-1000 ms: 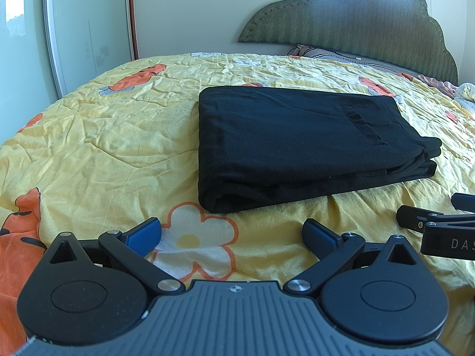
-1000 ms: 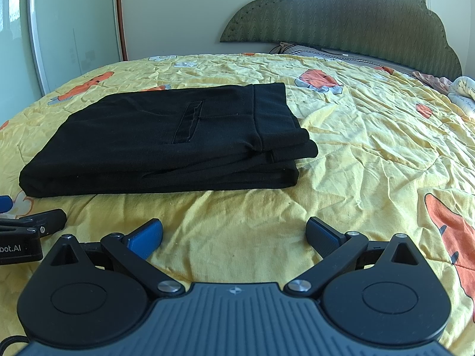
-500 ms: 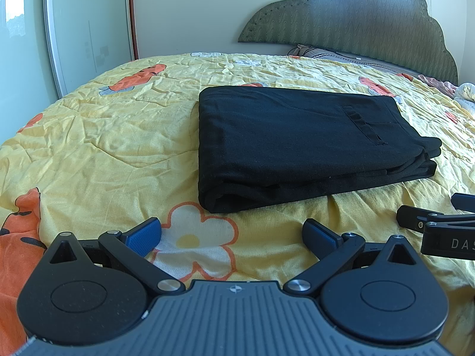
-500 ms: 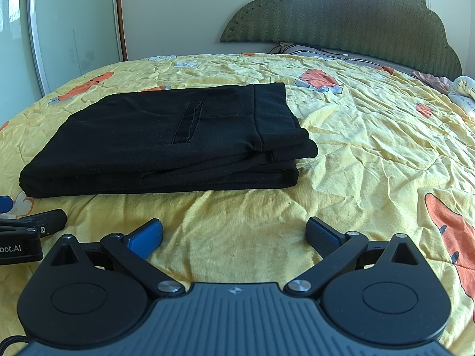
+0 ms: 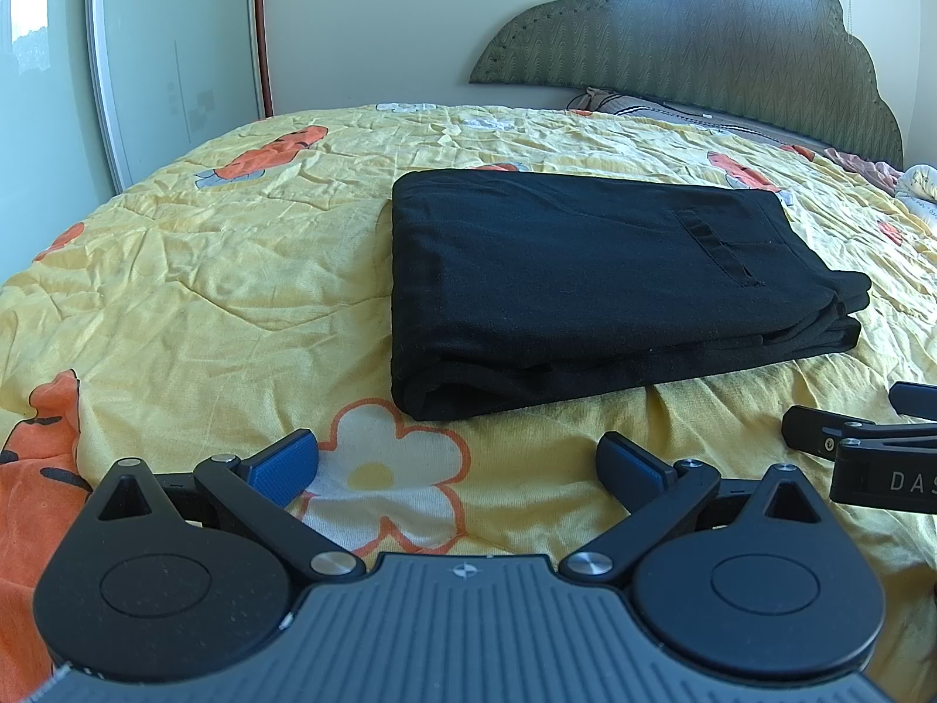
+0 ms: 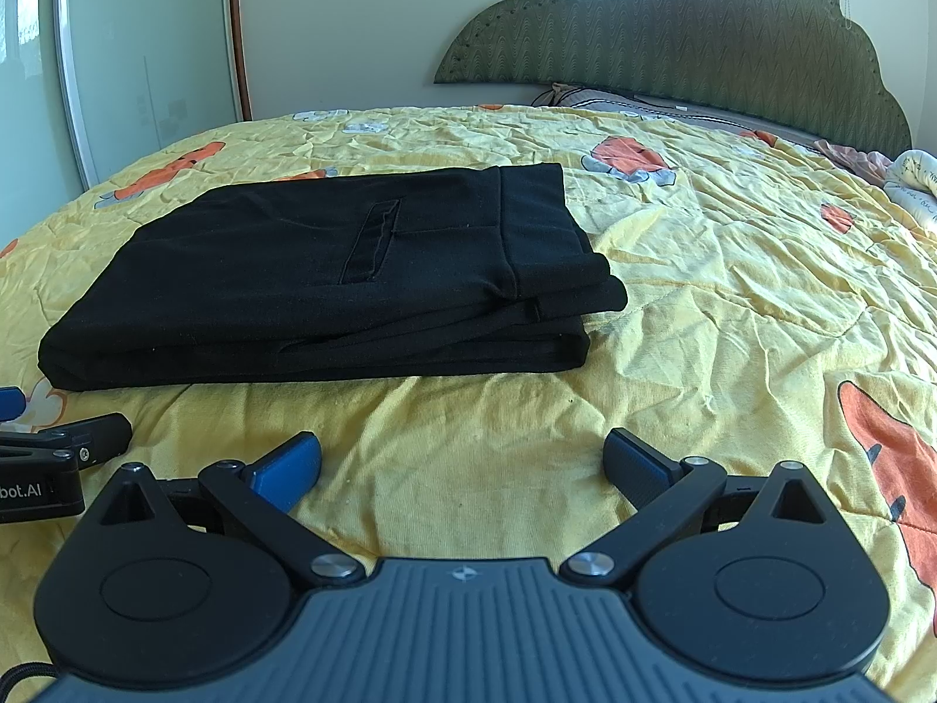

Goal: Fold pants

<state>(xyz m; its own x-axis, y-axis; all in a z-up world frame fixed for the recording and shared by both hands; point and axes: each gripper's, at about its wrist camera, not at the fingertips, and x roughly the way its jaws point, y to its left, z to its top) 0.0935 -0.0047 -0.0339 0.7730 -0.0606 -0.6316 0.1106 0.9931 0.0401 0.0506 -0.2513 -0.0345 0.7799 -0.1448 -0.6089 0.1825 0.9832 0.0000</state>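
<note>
Black pants lie folded into a flat rectangle on the yellow bedspread, with a pocket slit on top. They also show in the right wrist view. My left gripper is open and empty, resting low on the bed just in front of the fold's near left corner. My right gripper is open and empty, in front of the pants' near right end. Each gripper appears at the edge of the other's view.
A green padded headboard and pillows stand at the far end of the bed. A mirrored wardrobe door is at the left. Crumpled cloth lies at the far right of the bed.
</note>
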